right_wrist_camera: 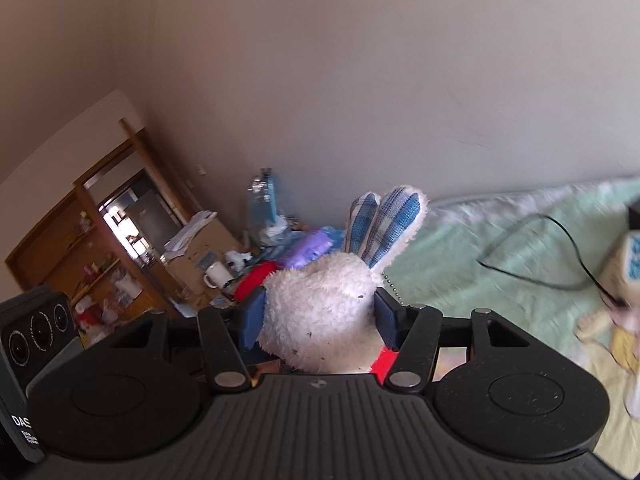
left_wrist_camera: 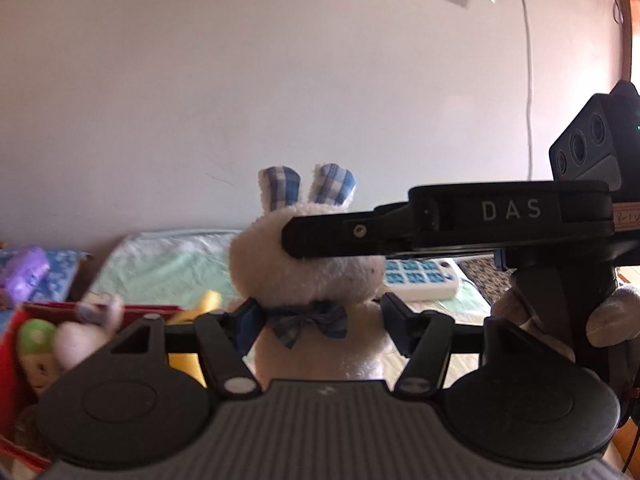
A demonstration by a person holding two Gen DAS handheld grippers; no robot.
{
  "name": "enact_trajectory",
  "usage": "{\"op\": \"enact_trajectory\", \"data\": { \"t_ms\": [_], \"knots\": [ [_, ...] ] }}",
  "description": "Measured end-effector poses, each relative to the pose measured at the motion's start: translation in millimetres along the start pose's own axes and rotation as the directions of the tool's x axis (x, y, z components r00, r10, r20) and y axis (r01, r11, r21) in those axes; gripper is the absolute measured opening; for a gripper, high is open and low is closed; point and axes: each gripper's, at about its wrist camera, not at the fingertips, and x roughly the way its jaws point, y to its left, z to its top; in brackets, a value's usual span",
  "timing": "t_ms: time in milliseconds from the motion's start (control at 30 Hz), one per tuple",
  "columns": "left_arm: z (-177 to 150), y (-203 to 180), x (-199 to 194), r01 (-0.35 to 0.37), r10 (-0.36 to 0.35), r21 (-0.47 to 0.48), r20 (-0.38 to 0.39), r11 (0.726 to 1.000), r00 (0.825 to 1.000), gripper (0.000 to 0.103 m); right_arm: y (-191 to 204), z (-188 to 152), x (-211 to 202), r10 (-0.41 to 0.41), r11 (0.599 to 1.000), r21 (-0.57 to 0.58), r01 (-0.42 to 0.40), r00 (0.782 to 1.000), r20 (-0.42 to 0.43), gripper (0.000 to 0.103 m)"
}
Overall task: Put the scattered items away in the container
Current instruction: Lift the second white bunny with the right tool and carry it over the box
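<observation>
White plush fills the middle of the left wrist view: a rabbit toy (left_wrist_camera: pixel 316 276) with blue-checked ears and a checked bow tie sits between the pads of the left claw (left_wrist_camera: pixel 320 320), which pinch it at the neck. Across its head lies the black arm of the right claw (left_wrist_camera: pixel 304 240), gripping from the side. Low on the left is the red container (left_wrist_camera: pixel 12 344), already holding soft toys and something yellow. Behind, a pale green sheet covers the bed (left_wrist_camera: pixel 168 264), with a white power strip (left_wrist_camera: pixel 424 280) lying on it.

From the right wrist, the right claw (right_wrist_camera: pixel 320 316) squeezes the rabbit's fluffy round head (right_wrist_camera: pixel 320 304), ears pointing up and away, fur bulging around the pads. A black cable (right_wrist_camera: pixel 560 248) trails over the bed.

The toy is aloft, held by both claws. Judging by this, carry it level over the red container, keep both pinches even so the soft body doesn't twist, then release low.
</observation>
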Motion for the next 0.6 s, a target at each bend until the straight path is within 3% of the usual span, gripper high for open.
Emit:
{"op": "enact_trajectory", "data": {
  "t_ms": [167, 433, 600],
  "knots": [
    [-11, 59, -25, -0.099, 0.099, -0.042, 0.002, 0.994, 0.995, 0.063, 51, 7, 65, 0.049, 0.990, -0.131, -0.056, 0.997, -0.056, 0.060],
    [-46, 151, -47, -0.213, 0.207, -0.091, -0.069, 0.973, 0.976, 0.063, 118, -8, 171, 0.113, 0.959, -0.235, -0.156, 0.976, -0.187, 0.060],
    [-66, 197, -43, -0.224, 0.209, -0.126, -0.122, 0.966, 0.970, 0.063, 141, -22, 212, 0.093, 0.944, -0.288, -0.159, 0.969, -0.229, 0.060]
  ]
}}
